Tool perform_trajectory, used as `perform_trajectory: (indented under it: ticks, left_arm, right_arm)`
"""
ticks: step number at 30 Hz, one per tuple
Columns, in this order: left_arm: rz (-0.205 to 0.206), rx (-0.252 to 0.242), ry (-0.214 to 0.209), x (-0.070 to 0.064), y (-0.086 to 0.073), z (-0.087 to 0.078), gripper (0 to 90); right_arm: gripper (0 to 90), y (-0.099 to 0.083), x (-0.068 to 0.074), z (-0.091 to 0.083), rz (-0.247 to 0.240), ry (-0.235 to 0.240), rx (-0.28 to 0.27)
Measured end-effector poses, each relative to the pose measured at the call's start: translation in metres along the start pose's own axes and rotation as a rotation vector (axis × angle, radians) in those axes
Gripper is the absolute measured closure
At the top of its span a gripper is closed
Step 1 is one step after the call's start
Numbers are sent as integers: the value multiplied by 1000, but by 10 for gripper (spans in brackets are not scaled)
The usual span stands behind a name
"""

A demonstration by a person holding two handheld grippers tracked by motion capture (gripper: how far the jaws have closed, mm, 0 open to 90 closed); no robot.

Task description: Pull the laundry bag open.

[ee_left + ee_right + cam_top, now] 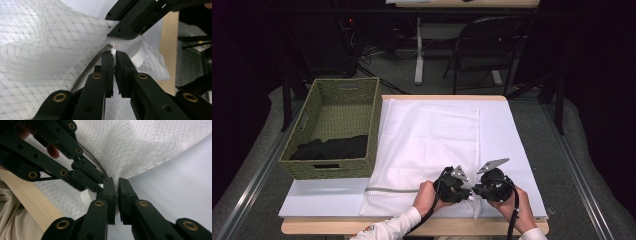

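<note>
A white mesh laundry bag [427,145] lies flat on the white-covered table [507,135], its zipper [392,189] running along the near edge. Both grippers meet at the bag's near right corner. My left gripper [468,193] [113,53] is shut on the small white zipper pull [113,51] at the end of the zipper [87,71]. Facing it, my right gripper [476,190] [117,181] is shut on a bunched pinch of the mesh [140,147] just beyond the pull. The right gripper's jaws [111,33] cross over the left's tips, lifting the corner slightly.
A green woven basket [337,95] stands to the left of the bag with a black cloth [332,147] in its near end. A white strap loop [138,57] hangs at the bag's corner. The wooden table edge [30,200] lies close to both hands.
</note>
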State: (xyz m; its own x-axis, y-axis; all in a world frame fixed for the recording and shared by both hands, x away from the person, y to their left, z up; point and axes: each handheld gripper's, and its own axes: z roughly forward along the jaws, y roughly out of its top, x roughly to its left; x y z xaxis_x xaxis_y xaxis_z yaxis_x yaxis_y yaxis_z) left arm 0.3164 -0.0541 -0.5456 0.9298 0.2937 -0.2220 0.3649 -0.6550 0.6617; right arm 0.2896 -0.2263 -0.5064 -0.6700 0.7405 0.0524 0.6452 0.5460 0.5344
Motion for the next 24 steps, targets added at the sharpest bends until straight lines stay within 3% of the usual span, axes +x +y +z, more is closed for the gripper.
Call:
perform_trajectory:
  ticks: [2, 4, 7, 10, 13, 17, 24]
  left_arm:
    - [1, -7, -19, 1, -1, 1, 836]
    - [11, 16, -5, 1, 0, 1, 834]
    - [14, 13, 4, 1, 0, 1, 846]
    - [-17, 0, 8, 0, -1, 2, 855]
    - [4, 22, 27, -1, 0, 0, 858]
    - [-9, 8, 31, -1, 0, 0, 860]
    - [-3, 25, 44, -2, 0, -2, 862]
  right_arm:
    - [861, 1, 0, -1, -6, 2, -7]
    - [861, 1, 2, -1, -10, 7, -10]
    - [861, 2, 4, -1, -17, 5, -9]
    - [861, 2, 4, -1, -20, 2, -13]
    - [861, 1, 4, 0, -18, 5, -14]
    - [862, 2, 4, -1, -22, -3, -19]
    - [865, 1, 5, -1, -20, -9, -22]
